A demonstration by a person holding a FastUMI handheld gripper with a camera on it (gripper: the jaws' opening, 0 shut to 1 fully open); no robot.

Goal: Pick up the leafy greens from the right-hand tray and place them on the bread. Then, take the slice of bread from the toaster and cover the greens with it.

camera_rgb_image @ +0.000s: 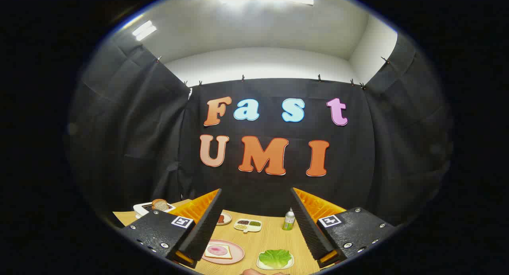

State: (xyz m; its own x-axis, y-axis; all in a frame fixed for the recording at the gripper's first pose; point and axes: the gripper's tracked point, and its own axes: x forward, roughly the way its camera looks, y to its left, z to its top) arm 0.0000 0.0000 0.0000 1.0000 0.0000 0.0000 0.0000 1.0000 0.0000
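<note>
The gripper hangs with fingers spread wide, gripping nothing. Between them on the wooden tabletop: one green leafy lettuce piece on a white tray, one topped bread slice on a pink plate. One brown bread slice stands in the white toaster. One green bottle stands beyond.

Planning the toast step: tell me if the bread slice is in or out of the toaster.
In: the bread slice stands up from the toaster top. The tool is open, holding nothing.
</note>
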